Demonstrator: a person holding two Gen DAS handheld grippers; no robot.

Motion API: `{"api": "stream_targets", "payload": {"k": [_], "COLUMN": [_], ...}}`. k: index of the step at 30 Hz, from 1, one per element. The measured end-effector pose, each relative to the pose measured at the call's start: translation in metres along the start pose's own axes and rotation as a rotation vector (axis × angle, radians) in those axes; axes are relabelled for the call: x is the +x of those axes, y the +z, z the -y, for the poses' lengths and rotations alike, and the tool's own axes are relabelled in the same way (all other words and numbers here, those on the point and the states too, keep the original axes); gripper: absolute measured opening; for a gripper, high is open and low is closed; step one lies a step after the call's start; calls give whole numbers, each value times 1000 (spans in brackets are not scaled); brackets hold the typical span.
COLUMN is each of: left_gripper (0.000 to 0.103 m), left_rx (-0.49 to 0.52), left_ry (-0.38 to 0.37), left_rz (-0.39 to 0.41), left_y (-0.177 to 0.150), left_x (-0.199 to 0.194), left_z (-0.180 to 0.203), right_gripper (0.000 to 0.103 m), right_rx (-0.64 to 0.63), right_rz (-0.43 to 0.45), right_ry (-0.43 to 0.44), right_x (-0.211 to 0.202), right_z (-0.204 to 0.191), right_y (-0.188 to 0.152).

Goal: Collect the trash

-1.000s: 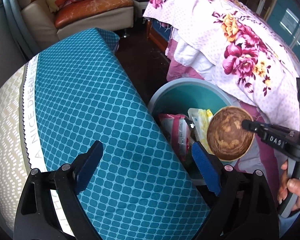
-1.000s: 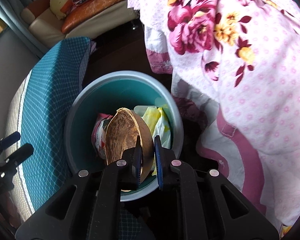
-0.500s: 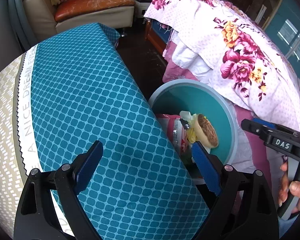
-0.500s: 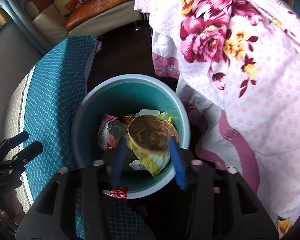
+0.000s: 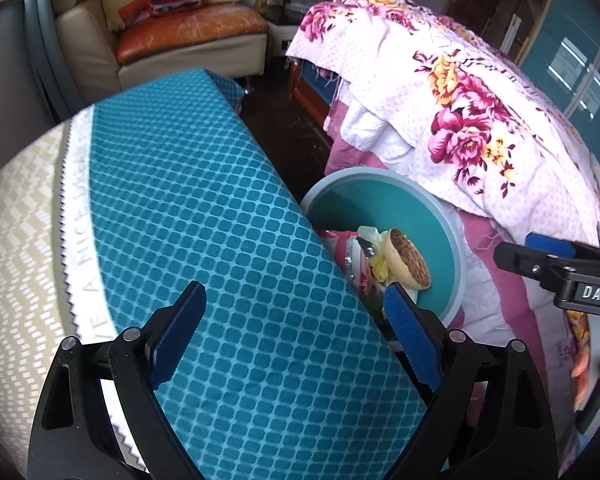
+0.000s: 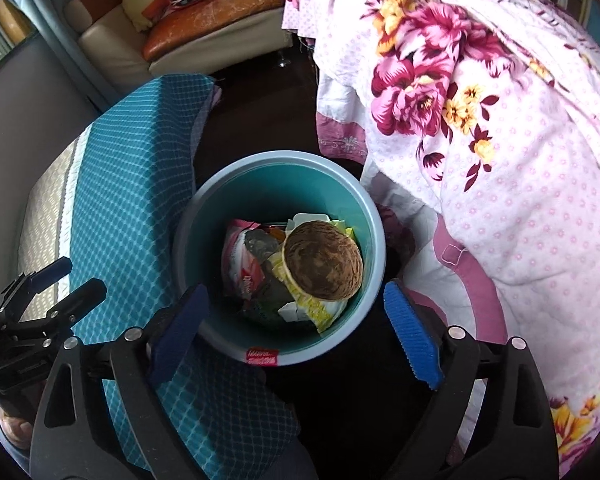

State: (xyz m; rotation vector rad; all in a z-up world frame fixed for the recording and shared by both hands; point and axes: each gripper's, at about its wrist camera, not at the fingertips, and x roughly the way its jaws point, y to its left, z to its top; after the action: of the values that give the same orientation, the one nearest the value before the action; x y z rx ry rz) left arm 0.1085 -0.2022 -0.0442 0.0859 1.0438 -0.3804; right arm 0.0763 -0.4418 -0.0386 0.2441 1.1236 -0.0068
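The right gripper (image 6: 296, 332) has just been opening its jaws, and now they stand wide apart with nothing between them. Right below it, the brown coconut shell (image 6: 322, 266) lies in the blue trash bin (image 6: 288, 158), on top of wrappers (image 6: 246, 258). The left gripper (image 5: 296, 336) is wide open too, empty, over a blue cushion (image 5: 204, 216) with the bin just to its right.

The bin (image 6: 220, 332) stands on the floor (image 6: 260, 120) between the cushion (image 6: 132, 184), at its left, and the quilt (image 6: 520, 180), at its right. In the bin a shell (image 6: 322, 266) lies on wrappers (image 6: 248, 264). Beyond the bin stands a sofa (image 6: 204, 36).
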Motion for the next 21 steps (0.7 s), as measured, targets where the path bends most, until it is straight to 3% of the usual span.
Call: {"api": "stream_targets", "payload": {"k": [5, 12, 15, 21], "left_gripper": [91, 94, 94, 98], "left_rx": [18, 46, 45, 14], "left_ry": [9, 97, 97, 66], "left_rz": [23, 72, 95, 56], "left_y": [-7, -16, -20, -24], "left_x": [-21, -51, -65, -78], "left_z": [3, 8, 7, 2], "right_gripper": [96, 96, 96, 96], "right_rx": [-69, -149, -166, -211], "right_rz": [16, 48, 55, 95], "right_ry": [-32, -87, -97, -121], "right_x": [-19, -42, -51, -70], "right_z": [-19, -39, -43, -51], "right_y": [-11, -29, -35, -49]}}
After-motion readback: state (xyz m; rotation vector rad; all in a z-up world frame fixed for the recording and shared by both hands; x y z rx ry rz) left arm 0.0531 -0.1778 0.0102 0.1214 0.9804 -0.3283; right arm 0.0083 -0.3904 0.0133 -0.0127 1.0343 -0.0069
